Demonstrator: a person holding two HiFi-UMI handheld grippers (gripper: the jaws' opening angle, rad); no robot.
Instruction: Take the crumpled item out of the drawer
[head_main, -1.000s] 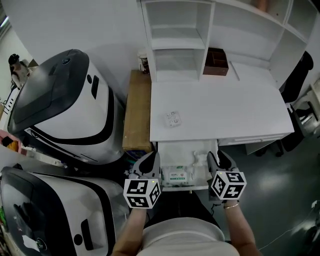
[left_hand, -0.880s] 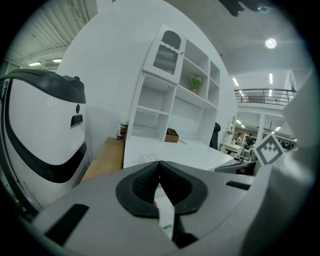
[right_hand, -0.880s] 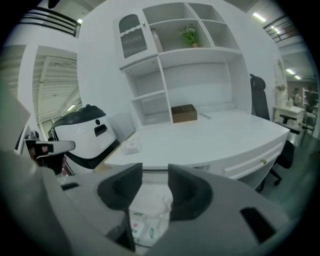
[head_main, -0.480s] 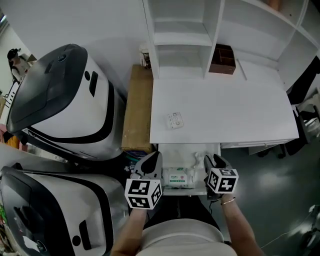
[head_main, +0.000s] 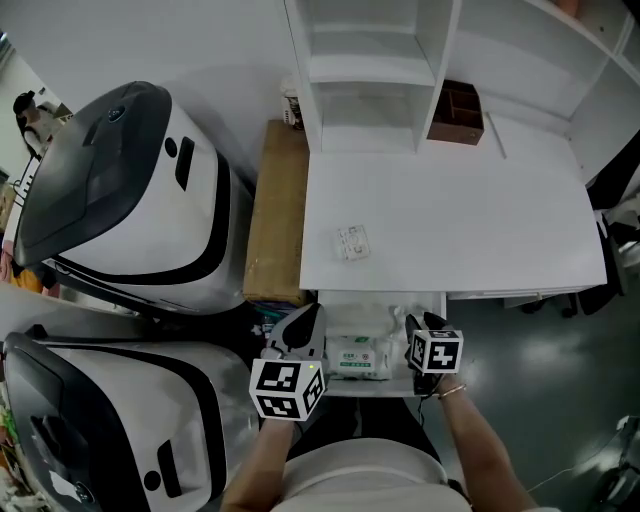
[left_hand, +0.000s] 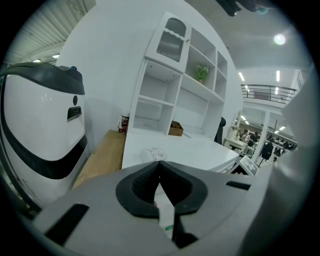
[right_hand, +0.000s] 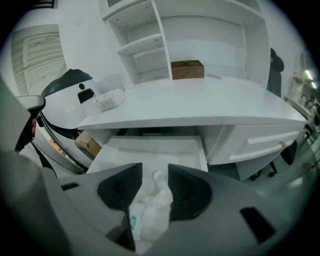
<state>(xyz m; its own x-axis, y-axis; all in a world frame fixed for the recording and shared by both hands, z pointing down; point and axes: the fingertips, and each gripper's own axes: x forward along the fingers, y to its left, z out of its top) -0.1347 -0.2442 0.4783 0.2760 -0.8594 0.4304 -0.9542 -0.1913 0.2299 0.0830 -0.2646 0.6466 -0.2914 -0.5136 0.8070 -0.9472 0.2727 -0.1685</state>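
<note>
Crumpled white wrapper (right_hand: 160, 192) lies in the open drawer (right_hand: 150, 145), bottom centre, framed by the right hand-held gripper's (right_hand: 155, 170) parted jaws; the left hand-held gripper (left_hand: 159, 164) is closed, empty.

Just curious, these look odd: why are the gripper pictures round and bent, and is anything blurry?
Left gripper view: wide-angle bending, dark corners, ceiling lamp glaring. Right gripper view: desk edge bows, crumpled item looks soft up close. Head view: even light, straighter lines.

Workplace, office or lab type: a white desk (head_main: 450, 220) with shelves (head_main: 365, 70) is standing beside large white machines (head_main: 120, 190); ceiling lights (left_hand: 279, 39) are shining over distant workstations (left_hand: 260, 145).
</note>
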